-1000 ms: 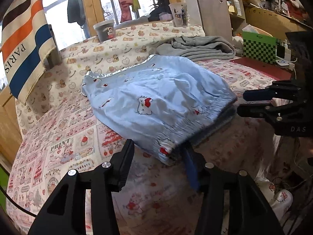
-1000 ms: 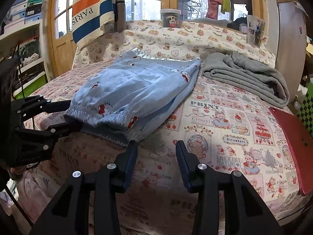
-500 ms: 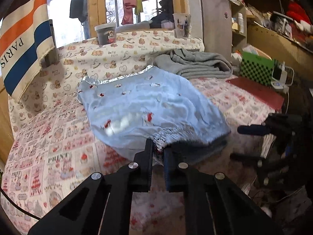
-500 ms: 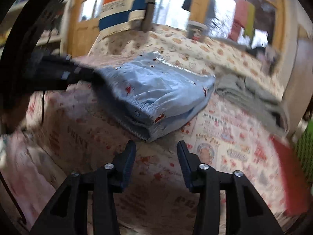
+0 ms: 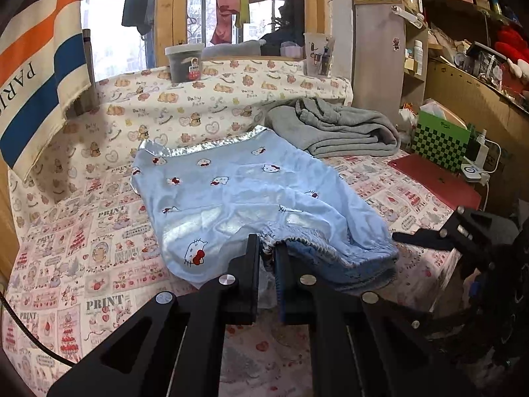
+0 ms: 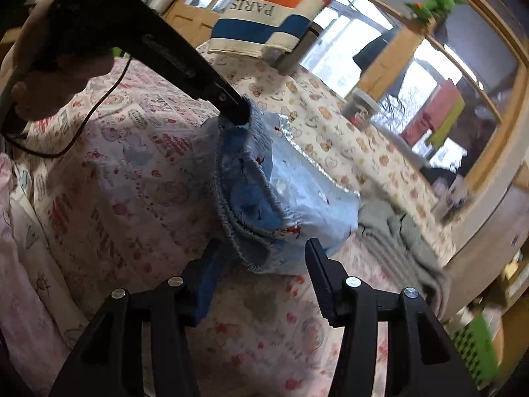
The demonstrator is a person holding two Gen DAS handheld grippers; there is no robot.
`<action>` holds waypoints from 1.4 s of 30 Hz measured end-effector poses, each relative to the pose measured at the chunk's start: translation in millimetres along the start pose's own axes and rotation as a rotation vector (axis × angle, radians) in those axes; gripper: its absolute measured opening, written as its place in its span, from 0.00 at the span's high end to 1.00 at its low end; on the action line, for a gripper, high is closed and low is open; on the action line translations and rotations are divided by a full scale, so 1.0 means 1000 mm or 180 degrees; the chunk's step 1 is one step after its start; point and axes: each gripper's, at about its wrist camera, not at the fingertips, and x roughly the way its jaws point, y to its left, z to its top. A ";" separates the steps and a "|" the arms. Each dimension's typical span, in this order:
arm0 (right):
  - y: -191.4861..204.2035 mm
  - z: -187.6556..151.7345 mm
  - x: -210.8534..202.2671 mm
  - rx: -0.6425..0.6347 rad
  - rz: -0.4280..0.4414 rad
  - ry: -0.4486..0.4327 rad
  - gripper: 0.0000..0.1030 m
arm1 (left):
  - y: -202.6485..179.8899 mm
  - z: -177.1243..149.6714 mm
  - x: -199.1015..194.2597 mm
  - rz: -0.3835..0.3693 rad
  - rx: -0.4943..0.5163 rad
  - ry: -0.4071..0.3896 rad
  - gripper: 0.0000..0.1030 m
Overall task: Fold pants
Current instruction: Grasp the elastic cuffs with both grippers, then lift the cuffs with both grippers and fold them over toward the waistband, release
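Blue pants waistband pinched in left hand-held gripper, right hand-held gripper opening.

the left gripper's fingers are hiding the pinched bit of the pants waistband. motion blur is smearing the grey garment and window. the striped bag is running off the frame's edge.

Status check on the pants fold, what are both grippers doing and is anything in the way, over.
Left gripper shut on waistband of blue pants, lifting it. Right gripper opening, waistband corner between its jaws, not pinched. Grey garment lies beside the pants, apart.
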 end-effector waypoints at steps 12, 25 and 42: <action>0.032 0.012 0.012 -0.1167 -0.0369 -0.0045 0.38 | 0.005 -0.003 0.006 -0.0087 -0.0083 0.0045 0.92; 0.000 0.018 0.021 -0.0666 0.0127 0.0041 0.85 | 0.014 -0.044 -0.005 -0.0340 0.0179 0.0230 0.63; -0.069 0.030 0.047 0.0411 0.0928 -0.0060 0.86 | 0.004 -0.017 0.023 -0.0174 0.0585 0.0161 0.90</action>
